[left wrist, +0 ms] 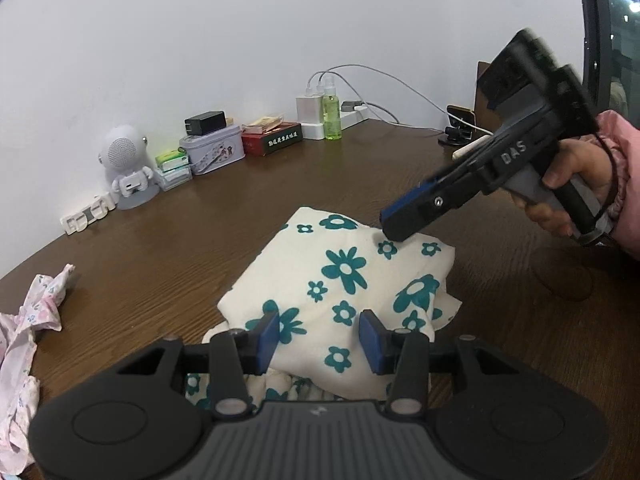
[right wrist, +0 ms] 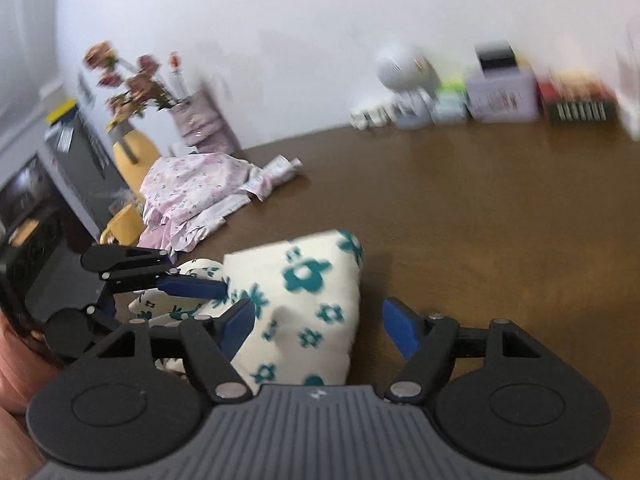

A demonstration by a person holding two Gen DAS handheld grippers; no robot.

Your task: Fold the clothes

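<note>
brown wooden table (left wrist: 168,240), wall behind it lined with small clutter: white speaker figure (left wrist: 126,164), tin box (left wrist: 212,152), green bottle (left wrist: 332,114).

flowered cloth (left wrist: 344,280), cream with teal flowers, lies folded in a thick bundle near the middle of the table's front edge. pink garment (right wrist: 192,196) sits crumpled, well apart, off to the left side.

left gripper (left wrist: 318,334) low over the near edge of the flowered cloth, tilted downward, blue pads (left wrist: 268,338) standing apart with cloth between them. pads do not visibly press the fabric (a loose straddle, not a pinch).

right gripper (right wrist: 318,330) held by a hand (left wrist: 568,184) in a pink sleeve (left wrist: 624,184), angled down toward the far right part of the bundle. its fingers are spread wide; the left finger lies over the cloth, the right one over bare table. nothing pinched. right wrist view is motion-blurred.
</note>
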